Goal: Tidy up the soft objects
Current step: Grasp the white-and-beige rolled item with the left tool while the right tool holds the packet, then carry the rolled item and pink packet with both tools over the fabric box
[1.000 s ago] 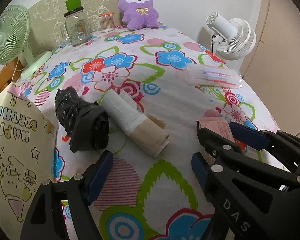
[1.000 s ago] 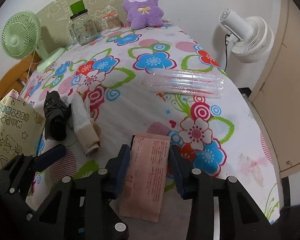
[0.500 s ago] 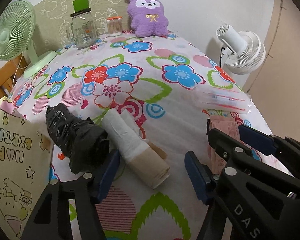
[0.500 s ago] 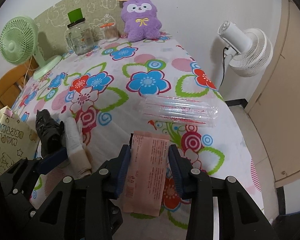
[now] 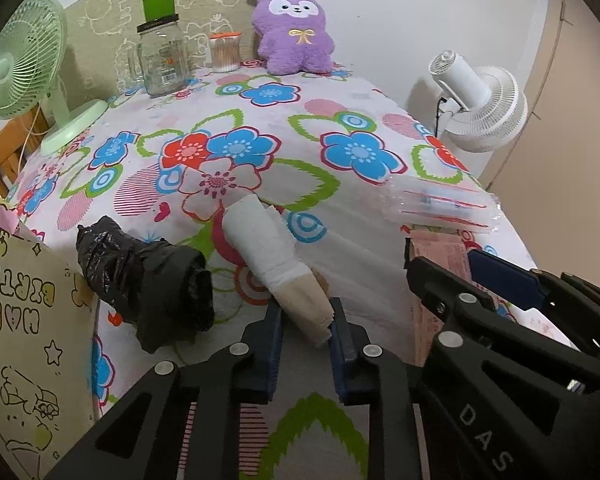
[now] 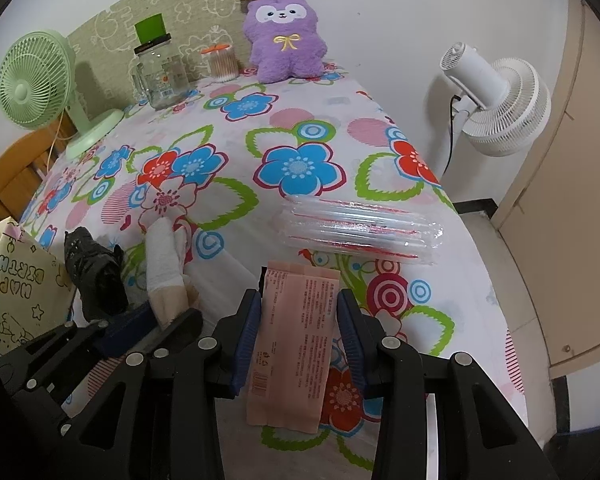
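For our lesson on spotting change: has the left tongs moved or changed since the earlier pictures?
Yes. The left tongs advanced toward the white-and-beige rolled cloth lying on the floral tablecloth; its jaws have just been closing and now pinch the roll's beige end.

Both views ride on the grippers and look forward and steeply down along their fingers, close over the near end of the flowered surface [image 5: 284, 168], facing the far wall. The left wrist view sits low by the left gripper [image 5: 305, 332], with the right gripper [image 5: 440, 276] crossing its lower right corner. The right wrist view looks over the right gripper [image 6: 298, 324] and catches the left gripper [image 6: 156, 320] at lower left. Both share the purple plush toy [image 5: 294, 32], glass jar [image 5: 162, 60], green fan [image 5: 18, 64] and white fan [image 6: 496, 104].
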Demonstrator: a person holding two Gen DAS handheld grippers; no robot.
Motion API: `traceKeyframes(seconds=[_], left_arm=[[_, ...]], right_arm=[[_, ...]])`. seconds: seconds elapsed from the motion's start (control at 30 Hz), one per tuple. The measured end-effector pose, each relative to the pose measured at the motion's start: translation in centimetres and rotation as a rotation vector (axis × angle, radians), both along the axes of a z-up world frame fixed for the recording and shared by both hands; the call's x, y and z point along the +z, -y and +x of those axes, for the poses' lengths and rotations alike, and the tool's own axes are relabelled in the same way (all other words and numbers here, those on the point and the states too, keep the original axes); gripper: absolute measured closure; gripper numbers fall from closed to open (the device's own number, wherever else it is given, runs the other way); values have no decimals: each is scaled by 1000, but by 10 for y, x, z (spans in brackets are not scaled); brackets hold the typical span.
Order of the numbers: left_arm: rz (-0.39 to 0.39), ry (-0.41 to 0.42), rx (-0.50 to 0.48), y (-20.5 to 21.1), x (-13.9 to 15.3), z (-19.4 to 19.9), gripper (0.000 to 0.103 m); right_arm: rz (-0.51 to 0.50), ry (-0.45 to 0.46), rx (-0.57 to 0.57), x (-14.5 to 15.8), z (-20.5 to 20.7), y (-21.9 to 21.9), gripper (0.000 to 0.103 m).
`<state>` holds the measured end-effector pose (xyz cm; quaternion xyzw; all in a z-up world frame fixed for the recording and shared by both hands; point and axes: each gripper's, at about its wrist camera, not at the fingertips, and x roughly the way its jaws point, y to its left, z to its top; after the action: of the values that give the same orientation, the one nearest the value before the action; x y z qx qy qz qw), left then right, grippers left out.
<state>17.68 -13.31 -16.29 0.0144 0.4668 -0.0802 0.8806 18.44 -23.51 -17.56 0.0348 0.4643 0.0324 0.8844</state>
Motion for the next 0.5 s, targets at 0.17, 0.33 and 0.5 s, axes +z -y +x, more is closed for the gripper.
traceKeyframes(seconds=[0.17, 0.33, 0.5], left_arm=[[-7, 5, -19, 2, 3, -4, 92], [-6, 21, -25, 4, 8, -10, 93], [0, 43, -29, 4, 16, -18, 93]], right_arm=[[0, 2, -9, 1, -4, 2, 60], [5, 11, -16, 5, -11, 3, 60], [14, 27, -20, 13, -18, 4, 60]])
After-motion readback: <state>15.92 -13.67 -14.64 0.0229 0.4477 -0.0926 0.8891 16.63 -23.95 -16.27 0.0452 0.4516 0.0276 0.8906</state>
